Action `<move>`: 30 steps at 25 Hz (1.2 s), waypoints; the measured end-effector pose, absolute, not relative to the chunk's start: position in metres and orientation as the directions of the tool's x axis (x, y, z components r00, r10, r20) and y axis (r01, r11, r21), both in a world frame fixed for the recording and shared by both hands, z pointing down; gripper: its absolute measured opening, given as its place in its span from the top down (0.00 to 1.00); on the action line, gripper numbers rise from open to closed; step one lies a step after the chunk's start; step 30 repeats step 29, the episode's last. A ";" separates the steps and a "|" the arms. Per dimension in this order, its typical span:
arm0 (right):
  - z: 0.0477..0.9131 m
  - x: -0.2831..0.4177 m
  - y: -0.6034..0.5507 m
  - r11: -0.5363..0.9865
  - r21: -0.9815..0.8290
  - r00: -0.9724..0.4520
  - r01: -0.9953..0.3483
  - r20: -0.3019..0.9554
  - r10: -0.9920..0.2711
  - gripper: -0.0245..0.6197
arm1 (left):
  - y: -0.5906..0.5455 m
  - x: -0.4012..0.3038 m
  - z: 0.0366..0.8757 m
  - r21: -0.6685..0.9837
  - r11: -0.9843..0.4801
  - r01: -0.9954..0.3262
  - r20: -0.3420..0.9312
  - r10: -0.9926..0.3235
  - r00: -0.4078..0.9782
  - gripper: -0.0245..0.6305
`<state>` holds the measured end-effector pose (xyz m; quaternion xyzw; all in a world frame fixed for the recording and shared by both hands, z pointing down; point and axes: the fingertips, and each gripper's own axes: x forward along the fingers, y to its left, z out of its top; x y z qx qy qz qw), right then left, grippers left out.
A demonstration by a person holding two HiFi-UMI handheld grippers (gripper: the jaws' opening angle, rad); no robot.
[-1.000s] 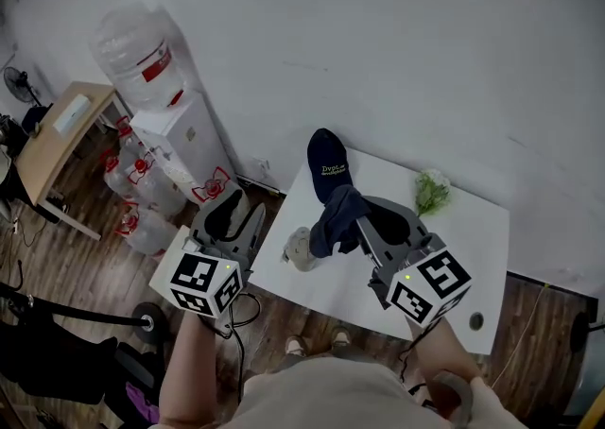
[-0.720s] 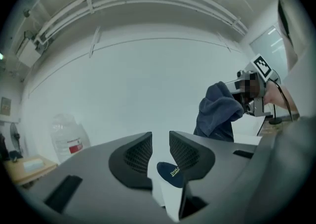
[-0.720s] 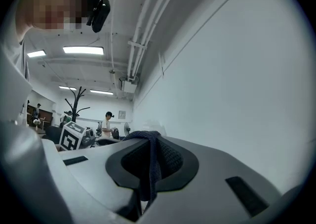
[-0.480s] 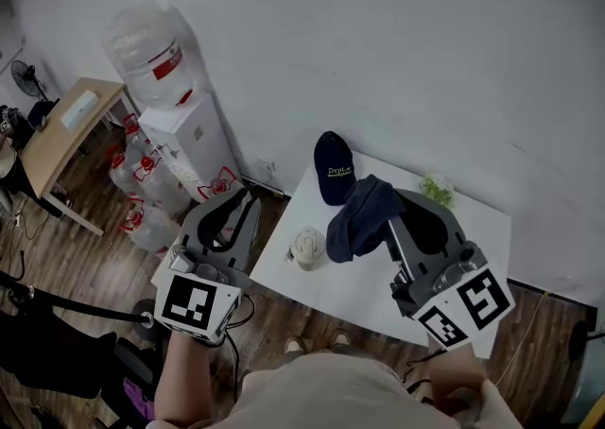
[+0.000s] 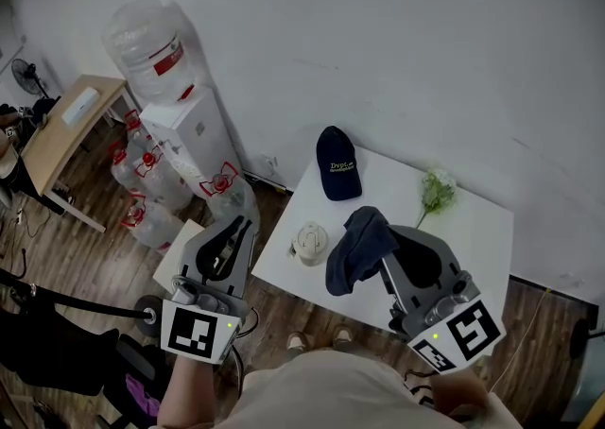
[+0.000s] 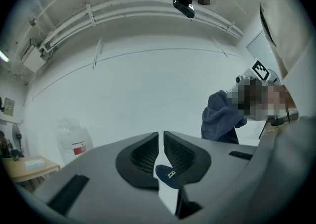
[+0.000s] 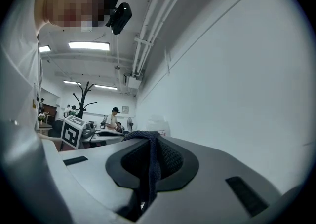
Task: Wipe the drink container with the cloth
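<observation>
Fingers [image 7: 170,161] of R gripper [image 7: 149,149] clamp dk cloth [image 5: 357,248].

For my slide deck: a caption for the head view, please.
Right gripper shut on a dark cloth, held beside the pale drink container on a white table.

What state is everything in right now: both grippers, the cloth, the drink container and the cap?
left gripper: fingers have just been closing, nearly together, nothing between them.
right gripper: fingers shut on the cloth.
cloth: bunched, hanging from the right gripper.
drink container: upright on the table, not held.
cap: lying on the table.
</observation>
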<state>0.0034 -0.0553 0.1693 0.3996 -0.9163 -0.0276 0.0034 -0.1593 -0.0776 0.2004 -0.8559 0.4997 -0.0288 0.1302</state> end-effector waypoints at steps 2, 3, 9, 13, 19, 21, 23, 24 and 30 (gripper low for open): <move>0.179 -0.002 -0.050 0.694 0.076 -0.696 -0.716 0.009 -0.718 0.90 | -0.075 -0.155 0.206 -0.208 -0.477 -0.854 -0.061 -0.865 0.498 0.89; 0.185 -0.005 -0.048 0.698 0.105 -0.700 -0.708 0.027 -0.714 0.90 | -0.074 -0.154 0.209 -0.196 -0.482 -0.854 -0.054 -0.864 0.500 0.89; 0.207 -0.023 -0.039 0.704 0.164 -0.703 -0.691 0.071 -0.708 0.90 | -0.062 -0.150 0.228 -0.177 -0.505 -0.845 -0.022 -0.856 0.516 0.91; 0.218 -0.024 -0.036 0.700 0.158 -0.694 -0.697 0.098 -0.713 0.90 | -0.055 -0.148 0.239 -0.174 -0.517 -0.838 -0.001 -0.851 0.526 0.91; 0.223 -0.026 -0.031 0.691 0.150 -0.683 -0.707 0.107 -0.722 0.90 | -0.053 -0.153 0.239 -0.164 -0.518 -0.840 0.001 -0.851 0.525 0.92; 0.222 -0.025 -0.031 0.683 0.153 -0.676 -0.714 0.100 -0.730 0.90 | -0.053 -0.155 0.239 -0.160 -0.517 -0.841 -0.004 -0.852 0.524 0.92; 0.222 -0.023 -0.030 0.674 0.152 -0.668 -0.723 0.094 -0.738 0.90 | -0.051 -0.156 0.239 -0.158 -0.519 -0.840 -0.007 -0.850 0.526 0.92; 0.222 -0.022 -0.030 0.670 0.150 -0.664 -0.727 0.092 -0.742 0.90 | -0.050 -0.156 0.239 -0.157 -0.520 -0.839 -0.006 -0.849 0.528 0.92; 0.220 -0.021 -0.027 0.658 0.146 -0.654 -0.739 0.078 -0.753 0.90 | -0.048 -0.158 0.240 -0.161 -0.530 -0.833 0.001 -0.844 0.536 0.92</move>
